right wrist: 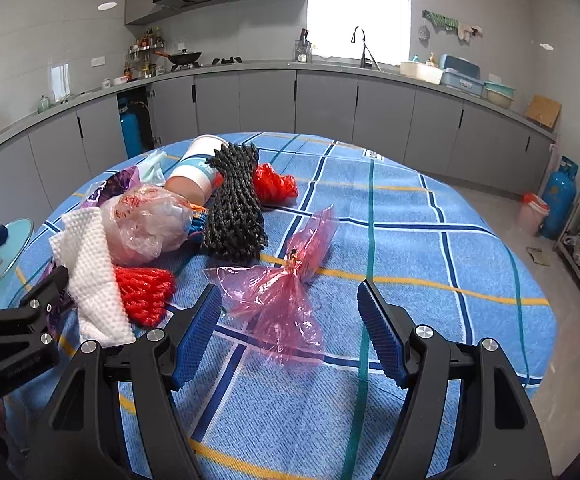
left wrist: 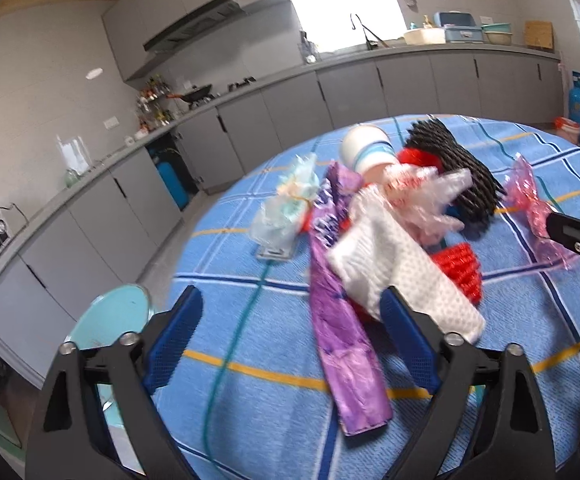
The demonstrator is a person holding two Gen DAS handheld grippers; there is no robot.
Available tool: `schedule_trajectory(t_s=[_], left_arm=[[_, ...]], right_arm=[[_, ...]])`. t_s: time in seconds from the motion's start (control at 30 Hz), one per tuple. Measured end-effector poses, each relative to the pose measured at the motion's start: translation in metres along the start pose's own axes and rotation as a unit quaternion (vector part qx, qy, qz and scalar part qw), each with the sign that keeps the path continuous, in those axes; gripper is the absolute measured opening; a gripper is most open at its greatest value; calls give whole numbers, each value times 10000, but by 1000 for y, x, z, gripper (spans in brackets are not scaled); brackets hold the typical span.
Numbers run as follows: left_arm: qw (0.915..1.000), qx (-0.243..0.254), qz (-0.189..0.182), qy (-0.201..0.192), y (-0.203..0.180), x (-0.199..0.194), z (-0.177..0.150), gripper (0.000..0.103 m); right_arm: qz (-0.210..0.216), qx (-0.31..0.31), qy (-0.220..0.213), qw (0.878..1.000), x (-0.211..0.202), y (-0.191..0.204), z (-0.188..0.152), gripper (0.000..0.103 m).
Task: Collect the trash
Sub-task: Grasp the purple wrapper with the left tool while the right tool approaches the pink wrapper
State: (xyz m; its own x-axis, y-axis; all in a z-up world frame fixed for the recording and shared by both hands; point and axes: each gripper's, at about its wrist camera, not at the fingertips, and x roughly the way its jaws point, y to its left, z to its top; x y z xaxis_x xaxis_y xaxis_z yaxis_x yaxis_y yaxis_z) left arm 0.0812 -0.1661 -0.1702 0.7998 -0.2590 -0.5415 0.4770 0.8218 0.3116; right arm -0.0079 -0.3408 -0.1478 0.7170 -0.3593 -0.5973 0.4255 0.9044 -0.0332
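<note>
The trash lies heaped on the bench [right wrist: 410, 240], mostly toward 10 o'clock in the right wrist view. Going left to right there: a white paper towel [right wrist: 94, 280], soft and light, best pinched at a free corner; a crumpled clear bag [right wrist: 146, 220], slippery and springy, so its bunched middle looks the safer hold; a paper cup [right wrist: 194, 172] on its side, stiff but crushable; a black foam net [right wrist: 234, 208], spongy and easy to clamp; and a pink cellophane wrapper [right wrist: 282, 292] at 12 o'clock, just ahead of the right gripper [right wrist: 288, 332], thin and crackly, best taken at its twisted waist.

The right gripper stands wide with nothing in it. The left gripper [left wrist: 290, 340] is also wide and holds nothing, with a purple wrapper [left wrist: 338, 340] lying between its fingers.

The bench wears a blue checked towelling cloth that may snag. Grey kitchen cabinets [right wrist: 270, 100] run around behind.
</note>
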Motion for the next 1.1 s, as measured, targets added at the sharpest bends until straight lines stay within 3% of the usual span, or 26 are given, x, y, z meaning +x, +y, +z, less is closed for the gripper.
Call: schedule_trajectory(t_s=[0.1,0.17,0.2,0.33,0.53,0.77,1.03,1.07,1.1], left_arm=[[9995,-50,-263,142,-2,8,-5,62],[9986,-86,-450,250,-2,12,-7,43],[9980,-103,-552,293,-2,13,-8,27],[9970,-125,-708,295,-1,11,-8,12],[9987,-134,-484,-15,13,-9,-4,9],[9986,9,235,-470,24,-24,3,9],[9980,-93,384,-489,33,-18,2,9],[9980,-99,373,-499,33,-19,3,9],[9980,-105,353,-511,34,-20,3,9]], right_arm=[[13,2,30,10000,2,1,-1,70],[10,4,49,10000,4,0,-2,70],[7,5,60,10000,4,0,-2,70],[-11,-1,42,10000,4,-1,-2,70],[-36,3,-13,10000,1,-2,-1,70],[0,64,4,10000,3,-3,3,70],[193,93,251,9995,15,3,2,68],[237,102,297,9992,16,3,1,62],[277,111,355,9989,18,4,0,45]])
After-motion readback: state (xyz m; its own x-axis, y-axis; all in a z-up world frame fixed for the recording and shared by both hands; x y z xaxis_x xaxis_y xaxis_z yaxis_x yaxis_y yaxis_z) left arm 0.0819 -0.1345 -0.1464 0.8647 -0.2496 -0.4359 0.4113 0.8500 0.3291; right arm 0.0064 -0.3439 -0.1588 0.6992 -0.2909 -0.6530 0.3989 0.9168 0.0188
